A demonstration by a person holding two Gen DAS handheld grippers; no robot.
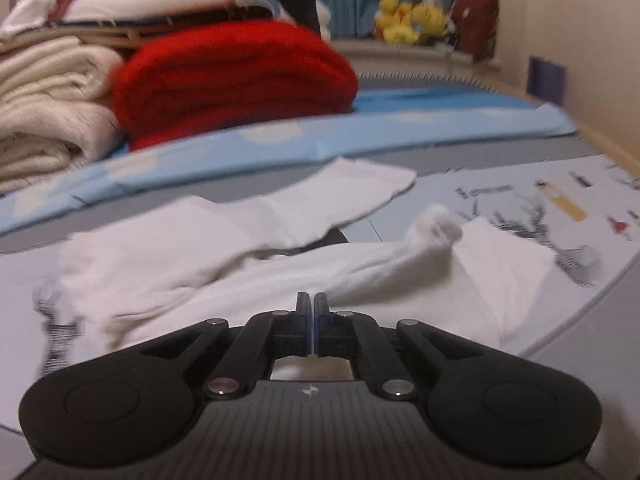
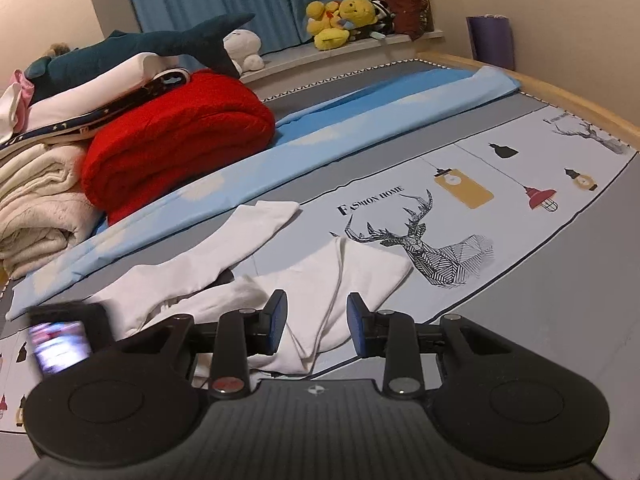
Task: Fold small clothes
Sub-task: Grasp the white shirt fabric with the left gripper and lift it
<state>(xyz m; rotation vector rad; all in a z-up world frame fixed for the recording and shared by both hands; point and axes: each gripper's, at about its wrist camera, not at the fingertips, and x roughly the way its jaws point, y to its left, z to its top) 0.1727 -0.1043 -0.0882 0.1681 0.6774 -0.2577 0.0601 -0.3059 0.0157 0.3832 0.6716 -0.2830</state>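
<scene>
The left tool (image 1: 311,304) sits low over the bed (image 2: 520,320), its jaws pressed together with only a thin slit between them. Whether a fold of cloth is pinched there I cannot tell; white fabric lies right at the tips. The white garment (image 2: 288,280) is spread on the printed sheet in the near part of the bed, its long axis running from the near left toward the far right, one leg (image 2: 224,252) reaching toward the blue sheet (image 2: 360,120) and the other part (image 2: 372,272) ending beside the deer print (image 2: 432,252). The right tool (image 2: 317,322) hovers over the garment's near edge, jaws partway apart with cloth below them, not pressed. In my judgement both tools are at the near end, so the fold would carry cloth away toward the far end.
</scene>
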